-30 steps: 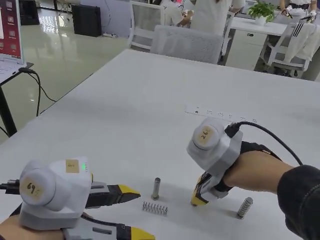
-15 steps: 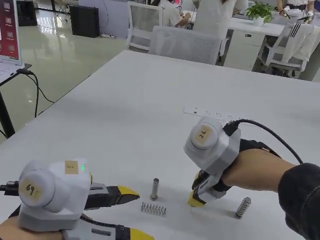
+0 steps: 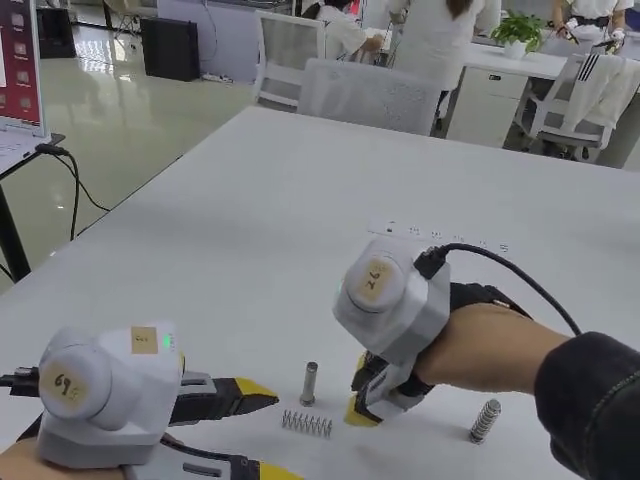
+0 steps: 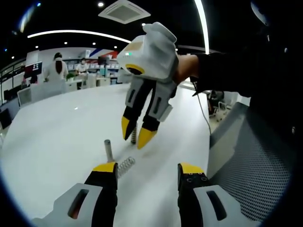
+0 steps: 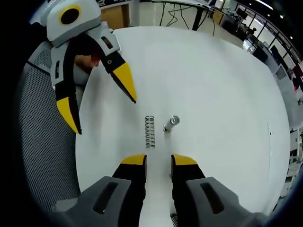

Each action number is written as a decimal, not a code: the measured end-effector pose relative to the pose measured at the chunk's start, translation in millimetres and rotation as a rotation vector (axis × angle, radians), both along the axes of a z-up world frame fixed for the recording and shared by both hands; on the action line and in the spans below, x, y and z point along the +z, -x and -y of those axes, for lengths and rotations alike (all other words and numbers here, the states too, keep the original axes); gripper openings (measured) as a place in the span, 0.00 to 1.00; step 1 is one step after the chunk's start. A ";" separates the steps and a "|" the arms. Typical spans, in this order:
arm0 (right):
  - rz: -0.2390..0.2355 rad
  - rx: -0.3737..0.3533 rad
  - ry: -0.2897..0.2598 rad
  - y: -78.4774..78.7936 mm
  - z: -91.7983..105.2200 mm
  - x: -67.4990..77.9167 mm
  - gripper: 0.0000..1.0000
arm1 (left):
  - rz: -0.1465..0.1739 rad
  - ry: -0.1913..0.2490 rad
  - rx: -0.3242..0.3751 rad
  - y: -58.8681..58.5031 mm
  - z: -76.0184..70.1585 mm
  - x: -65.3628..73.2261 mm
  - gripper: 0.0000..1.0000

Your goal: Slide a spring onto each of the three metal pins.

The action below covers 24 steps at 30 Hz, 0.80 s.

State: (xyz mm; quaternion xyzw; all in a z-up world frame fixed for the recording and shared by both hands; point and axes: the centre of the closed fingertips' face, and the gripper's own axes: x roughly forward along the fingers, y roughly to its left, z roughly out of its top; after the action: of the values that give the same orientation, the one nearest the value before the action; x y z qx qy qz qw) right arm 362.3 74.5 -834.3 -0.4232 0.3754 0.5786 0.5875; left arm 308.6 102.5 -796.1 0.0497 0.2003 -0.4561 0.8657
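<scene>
A short metal pin point(image 3: 309, 383) stands upright on the white table point(image 3: 300, 220). A loose spring point(image 3: 307, 424) lies flat just in front of it. My right gripper point(image 3: 359, 410) hovers right beside both, tips down, open and holding nothing. In the right gripper view its jaws point(image 5: 158, 161) sit just short of the spring point(image 5: 150, 131) and the pin point(image 5: 171, 123). My left gripper point(image 3: 265, 432) stays open to the left of the spring, its jaws wide apart and holding nothing. The left gripper view has the pin point(image 4: 109, 150) and spring point(image 4: 124, 165) beyond its own tips point(image 4: 147, 169). A second spring point(image 3: 485, 420) stands upright at the right.
A white power strip point(image 3: 440, 237) lies flat farther back on the table. The cable point(image 3: 520, 282) of the right gripper arcs over the hand. Chairs, desks and people stand beyond the far edge. A laptop stand is off to the left.
My right gripper has moved left across the table, from near the standing spring to right beside the pin and loose spring. The left gripper has kept still.
</scene>
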 end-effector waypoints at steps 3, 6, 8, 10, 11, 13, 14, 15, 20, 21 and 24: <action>-0.002 0.011 -0.002 3.4 -4.8 -3.7 0.17 | 0.000 0.000 0.000 0.2 0.0 0.1 0.45; -0.009 0.021 -0.001 5.9 -9.0 -7.6 0.16 | 0.000 0.000 0.000 0.2 0.0 -0.1 0.45; -0.013 0.026 0.002 7.4 -11.3 -10.7 0.15 | 0.000 0.001 0.000 0.2 0.0 -0.1 0.45; -0.018 0.032 0.006 9.2 -13.4 -13.6 0.14 | 0.000 0.003 0.001 -0.1 -0.1 0.1 0.45; -0.019 0.033 0.007 9.3 -14.3 -15.0 0.14 | 0.000 0.003 0.002 -0.1 -0.1 0.1 0.45; -0.022 0.035 0.010 9.5 -15.8 -17.9 0.13 | 0.001 0.003 0.003 -0.4 -0.2 0.1 0.45; -0.024 0.035 0.012 9.6 -16.2 -19.0 0.13 | 0.001 0.004 0.003 -0.7 -0.3 0.2 0.45; -0.027 0.035 0.014 9.5 -16.8 -20.7 0.13 | 0.001 0.004 0.004 -0.8 -0.4 0.2 0.45; -0.031 0.035 0.021 9.8 -17.6 -25.3 0.11 | 0.002 0.005 0.006 -1.0 -0.6 0.6 0.44; -0.032 0.035 0.024 9.5 -17.6 -26.7 0.11 | 0.002 0.005 0.006 -1.0 -0.5 0.7 0.44; -0.035 0.035 0.029 9.6 -17.4 -29.1 0.10 | 0.002 0.005 0.007 -1.1 -0.5 0.8 0.44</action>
State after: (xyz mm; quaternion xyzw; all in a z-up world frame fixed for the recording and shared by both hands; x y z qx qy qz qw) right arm 352.7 91.9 -863.3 -0.4281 0.3865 0.5905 0.5645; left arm 309.7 103.0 -795.3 0.0471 0.1985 -0.4537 0.8675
